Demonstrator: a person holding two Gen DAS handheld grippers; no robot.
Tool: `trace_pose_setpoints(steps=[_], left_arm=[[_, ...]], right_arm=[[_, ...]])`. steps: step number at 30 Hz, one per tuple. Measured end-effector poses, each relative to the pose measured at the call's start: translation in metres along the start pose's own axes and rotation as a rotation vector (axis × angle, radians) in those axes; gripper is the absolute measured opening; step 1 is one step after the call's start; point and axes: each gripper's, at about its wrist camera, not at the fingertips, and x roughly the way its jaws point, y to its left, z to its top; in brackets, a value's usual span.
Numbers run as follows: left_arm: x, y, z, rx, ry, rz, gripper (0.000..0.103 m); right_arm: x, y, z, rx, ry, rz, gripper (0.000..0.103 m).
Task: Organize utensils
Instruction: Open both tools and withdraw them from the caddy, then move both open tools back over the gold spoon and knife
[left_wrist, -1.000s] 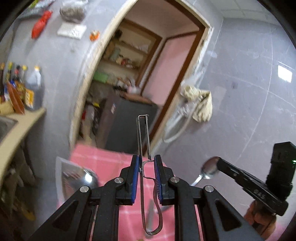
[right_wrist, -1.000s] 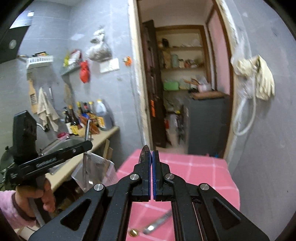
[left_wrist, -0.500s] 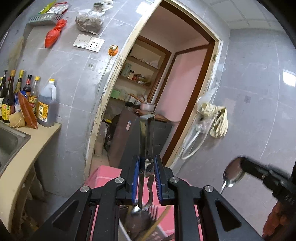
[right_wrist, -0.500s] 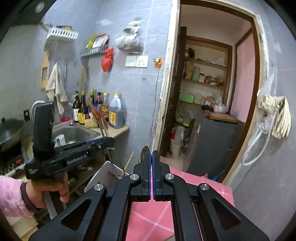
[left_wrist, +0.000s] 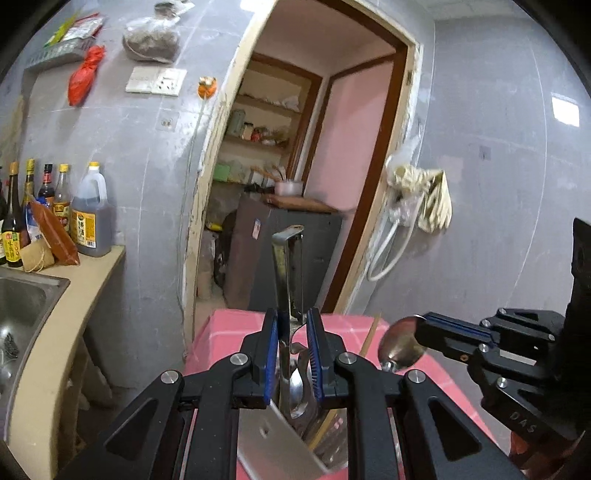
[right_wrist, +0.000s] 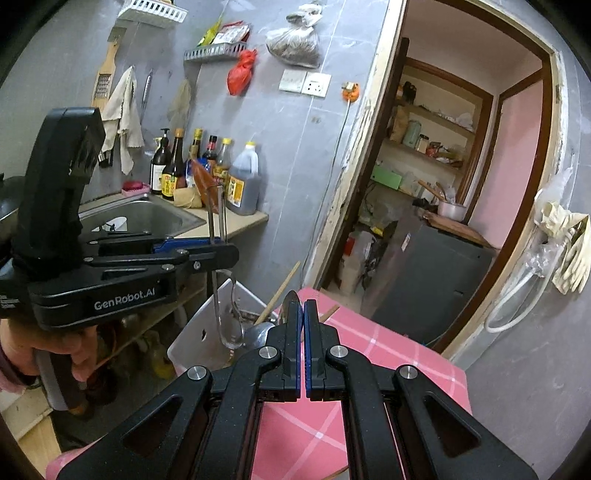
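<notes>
1. Kitchen corner: grey tiled wall, sink and sauce bottles on the counter (right_wrist: 236, 225), open doorway to a pantry, and a pink checked tablecloth (right_wrist: 369, 354) on a small table.
2. White utensil holder (right_wrist: 192, 343) stands at the table's edge near the counter; spoons, a ladle-like bowl and wooden chopsticks (right_wrist: 282, 291) already stick out of it.
3. Left gripper (left_wrist: 292, 354) has its jaws narrow, clamped on a pair of metal tongs (left_wrist: 286, 266). Tongs are upright, hinge end up, tips down inside the holder mouth.
4. Right gripper (right_wrist: 300, 332) has its jaws fully closed on the handle of a metal spoon (left_wrist: 400, 347). Spoon bowl sticks out past the pads, just right of the holder and above the cloth.
5. Step in hand, my read: dropping the tongs into the holder, with the spoon queued next.
6. Next move for the left: lower a touch more, then spread the jaws so the tongs slide down among the other utensils and do not tip out.
7. Next move for the right: carry the spoon over the holder mouth, tilt the handle down, release.
8. Hedge: from either view I can't tell whether the tong tips already touch the holder's bottom.
</notes>
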Motion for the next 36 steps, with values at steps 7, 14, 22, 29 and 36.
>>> trace_pose_setpoints(steps=[7, 14, 22, 29, 36], left_arm=[[0.0, 0.012, -0.008, -0.073, 0.064, -0.027, 0.017], [-0.011, 0.009, -0.008, -0.102, 0.05, -0.019, 0.04], [-0.029, -0.027, -0.005, -0.061, -0.023, 0.043, 0.078], [-0.036, -0.067, -0.011, -0.009, -0.107, 0.115, 0.103], [-0.03, -0.104, -0.025, 0.045, -0.112, 0.151, 0.103]], right_arm=[[-0.001, -0.012, -0.008, 0.086, 0.006, 0.034, 0.005], [-0.019, -0.039, -0.021, 0.213, -0.049, 0.019, 0.028], [-0.059, -0.079, -0.048, 0.353, -0.167, -0.075, 0.081], [-0.086, -0.116, -0.08, 0.438, -0.213, -0.158, 0.102], [-0.101, -0.146, -0.11, 0.437, -0.213, -0.185, 0.102]])
